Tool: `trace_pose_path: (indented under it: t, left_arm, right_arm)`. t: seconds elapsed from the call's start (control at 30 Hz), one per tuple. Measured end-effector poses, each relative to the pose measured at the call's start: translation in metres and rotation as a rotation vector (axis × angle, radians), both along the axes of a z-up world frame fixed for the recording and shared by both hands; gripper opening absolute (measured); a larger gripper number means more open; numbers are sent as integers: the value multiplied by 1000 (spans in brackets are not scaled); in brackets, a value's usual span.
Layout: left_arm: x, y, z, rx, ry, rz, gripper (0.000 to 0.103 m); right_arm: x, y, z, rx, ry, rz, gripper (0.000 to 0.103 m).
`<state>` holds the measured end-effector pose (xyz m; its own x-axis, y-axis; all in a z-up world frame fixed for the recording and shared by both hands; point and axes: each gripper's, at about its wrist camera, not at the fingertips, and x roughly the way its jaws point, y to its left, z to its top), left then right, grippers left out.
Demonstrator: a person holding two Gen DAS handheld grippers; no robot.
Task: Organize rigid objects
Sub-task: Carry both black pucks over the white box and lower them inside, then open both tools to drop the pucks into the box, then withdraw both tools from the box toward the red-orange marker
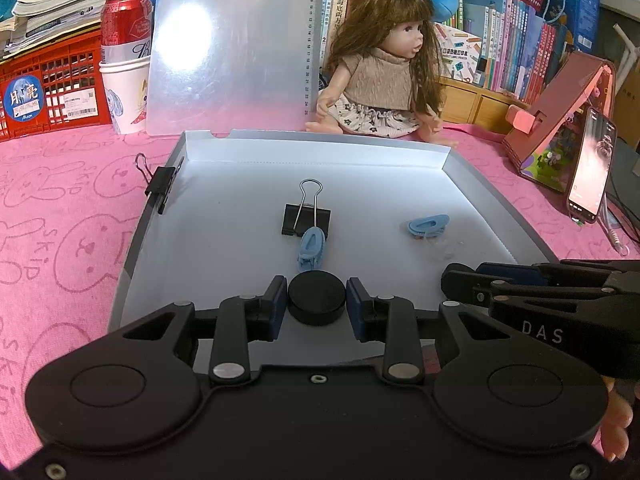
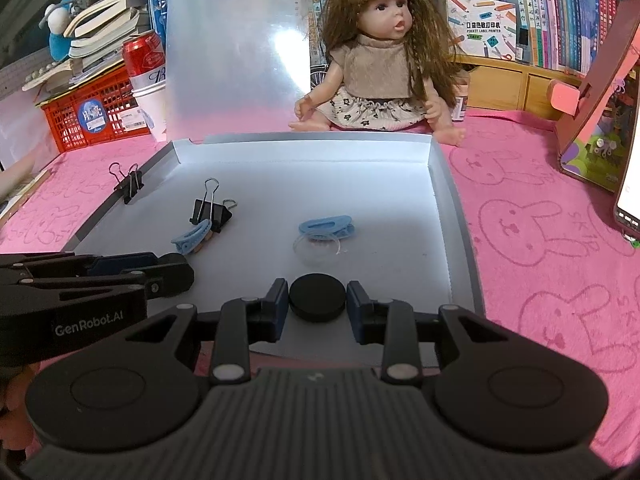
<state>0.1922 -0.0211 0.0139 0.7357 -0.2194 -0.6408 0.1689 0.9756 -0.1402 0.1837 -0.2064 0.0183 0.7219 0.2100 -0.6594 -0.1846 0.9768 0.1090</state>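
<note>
A shallow white tray (image 1: pixel 472 184) lies on the pink cloth. In the left wrist view a black disc (image 1: pixel 316 298) rests on the tray floor, and my left gripper (image 1: pixel 317 300) is shut on it. In the right wrist view a second black disc (image 2: pixel 317 296) lies between the pads of my right gripper (image 2: pixel 317 300), which is open with slivers of gap at the sides. Farther in lie a black binder clip (image 1: pixel 306 220) touching a blue clip (image 1: pixel 311 250), and another blue clip (image 1: pixel 426 226) over a clear ring (image 2: pixel 318 246). A second binder clip (image 1: pixel 160 184) grips the tray's left wall.
A doll (image 1: pixel 384 72) sits behind the tray beside an upright clear lid (image 1: pixel 232 48). A red can in a paper cup (image 1: pixel 124 60) and a red crate (image 1: pixel 52 80) stand at the back left. A phone (image 1: pixel 592 168) and a pink stand (image 1: pixel 560 120) are on the right.
</note>
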Motion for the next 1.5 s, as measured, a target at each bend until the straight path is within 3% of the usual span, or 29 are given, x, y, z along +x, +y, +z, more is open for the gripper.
trace_pose_path:
  t: [0.1, 0.2, 0.67, 1.23, 1.5]
  left_arm:
    - [0, 0, 0, -3, -1, 1, 39]
    - [-3, 0, 1, -1, -8, -1, 46]
    - [-48, 5, 28, 0, -90, -59, 70]
    - [-132, 12, 26, 7, -97, -133, 72]
    - [-161, 16, 14, 4, -64, -137, 72]
  right_arm:
    - [0, 0, 0, 4, 2, -2, 40]
    - [-1, -2, 1, 15, 4, -2, 55]
    - [-40, -22, 23, 17, -97, 34, 74]
    - [-116, -27, 20, -69, -186, 99, 81]
    - [-131, -28, 8, -55, -183, 79, 81]
